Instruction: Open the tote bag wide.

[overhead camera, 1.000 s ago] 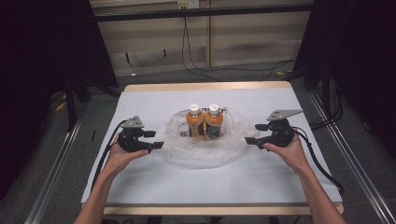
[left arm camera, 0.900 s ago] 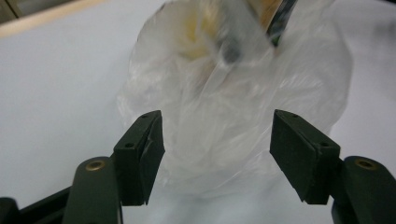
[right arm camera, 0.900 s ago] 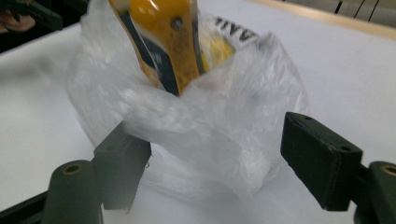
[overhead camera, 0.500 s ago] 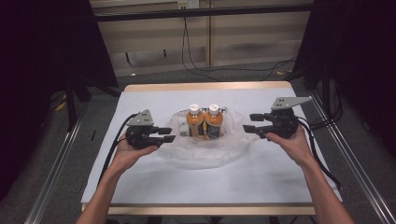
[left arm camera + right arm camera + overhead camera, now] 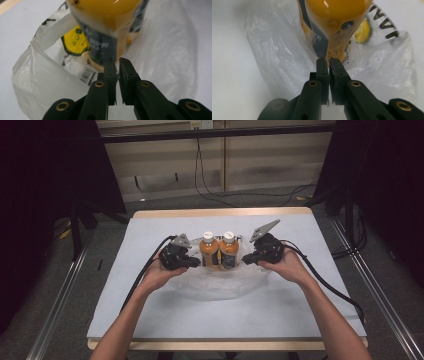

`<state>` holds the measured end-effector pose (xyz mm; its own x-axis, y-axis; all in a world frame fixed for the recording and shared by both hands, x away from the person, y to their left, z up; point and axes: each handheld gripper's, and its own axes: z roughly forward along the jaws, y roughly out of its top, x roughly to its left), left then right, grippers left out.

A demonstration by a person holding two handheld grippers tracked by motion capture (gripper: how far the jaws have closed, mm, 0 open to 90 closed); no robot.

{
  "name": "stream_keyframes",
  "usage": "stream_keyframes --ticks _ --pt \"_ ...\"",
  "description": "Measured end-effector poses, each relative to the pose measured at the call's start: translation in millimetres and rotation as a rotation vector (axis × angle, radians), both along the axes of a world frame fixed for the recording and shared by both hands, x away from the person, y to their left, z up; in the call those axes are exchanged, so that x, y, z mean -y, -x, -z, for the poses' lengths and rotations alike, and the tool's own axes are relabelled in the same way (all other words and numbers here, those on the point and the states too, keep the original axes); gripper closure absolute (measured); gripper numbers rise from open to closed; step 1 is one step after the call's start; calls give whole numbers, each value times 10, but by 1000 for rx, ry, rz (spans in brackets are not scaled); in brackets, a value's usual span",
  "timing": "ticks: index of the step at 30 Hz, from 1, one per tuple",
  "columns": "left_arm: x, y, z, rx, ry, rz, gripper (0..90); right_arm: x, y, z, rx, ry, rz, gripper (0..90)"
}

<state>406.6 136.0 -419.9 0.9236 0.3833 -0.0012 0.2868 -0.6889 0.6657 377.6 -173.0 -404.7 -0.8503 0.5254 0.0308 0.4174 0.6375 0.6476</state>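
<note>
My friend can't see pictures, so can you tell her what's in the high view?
Two orange juice bottles with white caps stand side by side in a crinkly clear plastic bag on a pale blue table. A person's hands press a black left gripper and a black right gripper in from either side, both shut, apparently pinching the bag's edges.

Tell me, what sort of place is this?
Probably a lab or recording studio: a plain white table framed by metal rails, loose cables on the floor, and a person working hand-held grippers around two bottles.
</note>
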Motion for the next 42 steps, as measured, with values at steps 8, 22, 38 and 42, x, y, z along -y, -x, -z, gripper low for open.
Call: stream_keyframes --ticks 8,22,38,42 --pt "49 -194 255 -49 -76 -34 871 -98 -193 309 -57 73 15 900" --pt "124 -239 425 -68 -118 -37 871 -180 -282 466 -55 105 21 900" --pt "25 -160 373 23 -372 8 900 -51 -160 521 1 427 -10 900" --pt "68 -178 370 32 -405 14 900 71 -172 533 22 471 21 900"
